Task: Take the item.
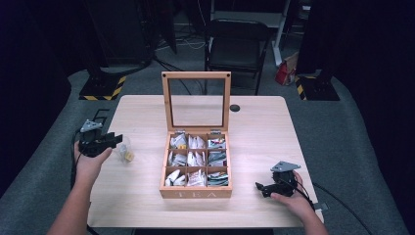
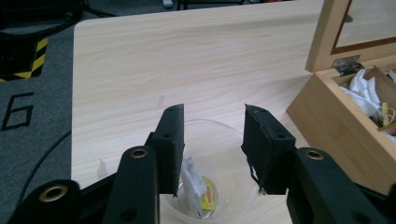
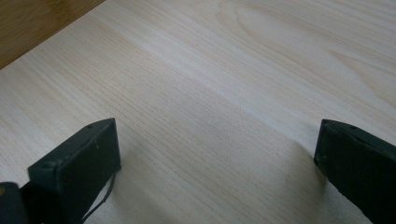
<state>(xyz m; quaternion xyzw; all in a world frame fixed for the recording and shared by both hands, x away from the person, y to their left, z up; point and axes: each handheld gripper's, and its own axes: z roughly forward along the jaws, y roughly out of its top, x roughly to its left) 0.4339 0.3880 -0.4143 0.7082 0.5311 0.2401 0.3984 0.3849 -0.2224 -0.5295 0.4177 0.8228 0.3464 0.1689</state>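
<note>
Wooden table [image 1: 254,127], tea box [image 1: 195,192], glass cup [image 1: 123,149]

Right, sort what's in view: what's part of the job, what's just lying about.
Part of the job, likely:
tea box, lid open
tea bags in its compartments
clear cup holding a tea bag
left gripper, open over the cup

Just lying about:
folding chair
red bag

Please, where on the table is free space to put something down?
Free: the table right of the tea box, up to the right claw; also the strip between the glass cup and box. Crowded: the box's compartments.
</note>
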